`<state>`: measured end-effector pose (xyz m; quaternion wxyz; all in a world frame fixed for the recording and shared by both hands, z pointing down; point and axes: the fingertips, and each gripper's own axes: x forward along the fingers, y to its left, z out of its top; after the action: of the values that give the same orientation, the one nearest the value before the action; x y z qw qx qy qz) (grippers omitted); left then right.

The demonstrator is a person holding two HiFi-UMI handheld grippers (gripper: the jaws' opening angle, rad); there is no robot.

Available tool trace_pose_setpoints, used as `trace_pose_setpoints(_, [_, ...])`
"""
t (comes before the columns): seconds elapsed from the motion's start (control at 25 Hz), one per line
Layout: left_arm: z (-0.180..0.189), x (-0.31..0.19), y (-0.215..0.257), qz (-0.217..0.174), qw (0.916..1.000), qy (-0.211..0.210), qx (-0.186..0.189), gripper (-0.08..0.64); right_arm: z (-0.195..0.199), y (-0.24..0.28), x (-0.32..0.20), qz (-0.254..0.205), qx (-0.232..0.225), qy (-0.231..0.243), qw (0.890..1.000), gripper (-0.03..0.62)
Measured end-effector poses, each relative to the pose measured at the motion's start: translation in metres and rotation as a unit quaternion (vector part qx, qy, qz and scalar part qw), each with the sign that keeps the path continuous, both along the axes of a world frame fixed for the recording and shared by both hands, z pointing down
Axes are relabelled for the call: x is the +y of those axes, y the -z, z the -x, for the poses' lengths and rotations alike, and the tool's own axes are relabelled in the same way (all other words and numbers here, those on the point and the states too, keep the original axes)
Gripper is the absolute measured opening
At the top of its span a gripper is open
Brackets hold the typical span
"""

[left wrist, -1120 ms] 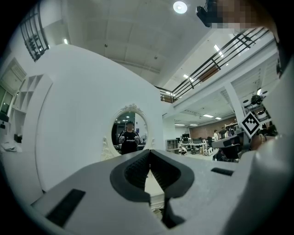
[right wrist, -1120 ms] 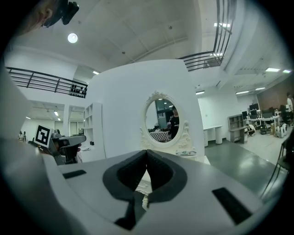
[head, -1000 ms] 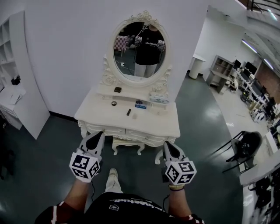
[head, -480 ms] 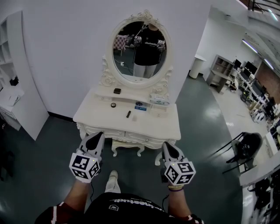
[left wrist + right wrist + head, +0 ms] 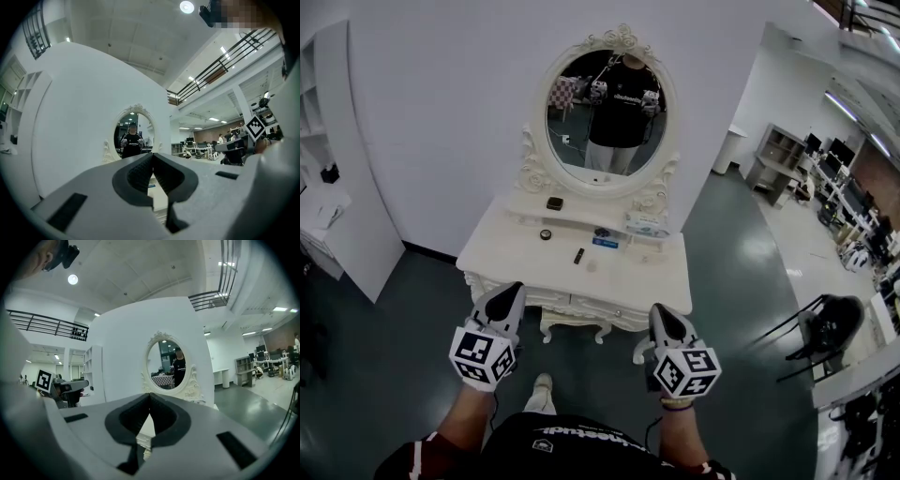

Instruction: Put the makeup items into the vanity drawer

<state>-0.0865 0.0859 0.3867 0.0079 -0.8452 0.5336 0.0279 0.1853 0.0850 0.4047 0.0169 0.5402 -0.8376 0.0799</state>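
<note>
A white vanity table [image 5: 661, 281] with an oval mirror [image 5: 607, 108] stands against the wall ahead of me, its front drawers [image 5: 607, 307] closed. On its top lie a round compact [image 5: 546, 234], a black tube [image 5: 578, 255], a blue item [image 5: 602, 241] and a small pale item [image 5: 592, 266]. A dark compact [image 5: 553, 202] sits on the raised shelf. My left gripper [image 5: 510, 292] and right gripper [image 5: 662, 315] are held level in front of the table, short of it. The left gripper [image 5: 152, 158] and the right gripper [image 5: 150, 398] are both shut with nothing between the fingers.
A pale box [image 5: 645, 225] sits at the right end of the shelf. A white shelving unit [image 5: 337, 225] stands to the left. A black chair [image 5: 825, 323] and office desks [image 5: 848, 187] are to the right. Dark floor [image 5: 412, 319] lies between me and the vanity.
Both grippers and I have moved a little closer to the vanity; the table and mirror sit slightly larger and further right in the head view. Both jaws stay shut.
</note>
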Motion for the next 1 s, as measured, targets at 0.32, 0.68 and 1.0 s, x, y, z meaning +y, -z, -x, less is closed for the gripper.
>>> trace_pose_setpoints(0.32, [0.006,-0.033,-0.006,0.008,0.9999,0.000,-0.008,0.005,0.003,-0.007,-0.035,0.009,0.006,-0.006,1.000,0.003])
trace_pose_setpoints(0.68, [0.014,-0.080,-0.022,0.026,0.9996,-0.004,-0.010,0.005,0.007,-0.017,-0.075,0.024,0.012,-0.013,1.000,0.003])
trace_pose_setpoints(1.0, [0.010,-0.142,-0.025,0.028,0.9990,-0.030,-0.019,0.006,0.005,-0.022,-0.122,0.031,0.015,-0.036,0.999,0.003])
